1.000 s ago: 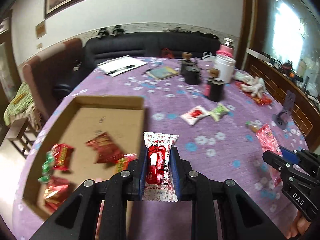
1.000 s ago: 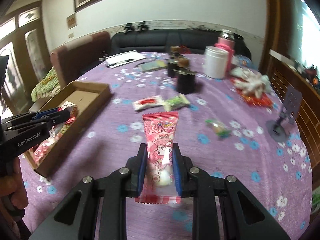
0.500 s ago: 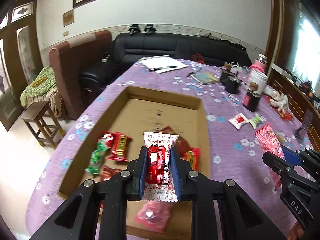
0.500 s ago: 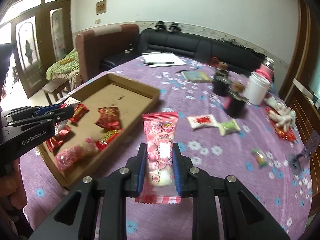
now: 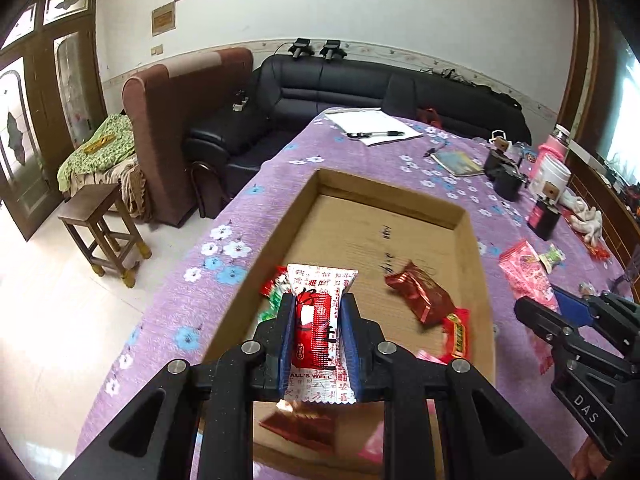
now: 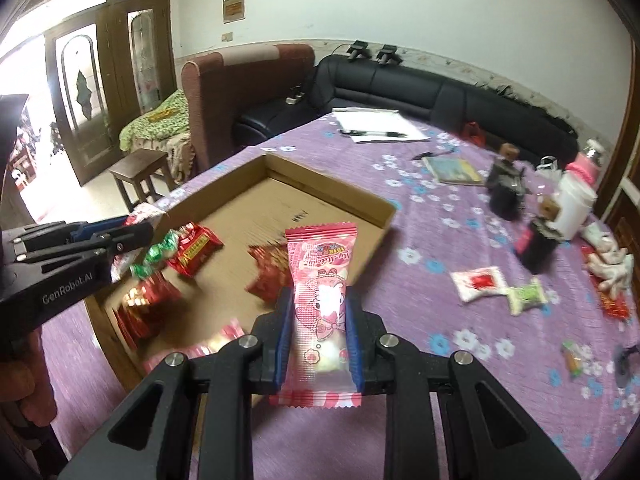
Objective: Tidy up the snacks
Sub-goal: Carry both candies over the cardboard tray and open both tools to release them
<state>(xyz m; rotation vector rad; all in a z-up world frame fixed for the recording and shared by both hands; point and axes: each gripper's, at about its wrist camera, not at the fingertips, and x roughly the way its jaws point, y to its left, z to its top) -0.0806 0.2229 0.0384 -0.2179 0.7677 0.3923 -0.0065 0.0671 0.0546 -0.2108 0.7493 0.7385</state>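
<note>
Left wrist view: left gripper jaws clamp a red-white packet above the cardboard box; right gripper jaws clamp a pink packet.

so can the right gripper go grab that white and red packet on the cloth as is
Probably not yet: the right gripper is shut on the pink snack packet, so its jaws are full. The white and red packet itself lies uncovered.

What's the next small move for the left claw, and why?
Probably lower a little and open. The left claw is shut on the red-and-white packet and is already over the cardboard box, where other snacks lie. The right claw grips the pink packet nearer the box edge.
</note>
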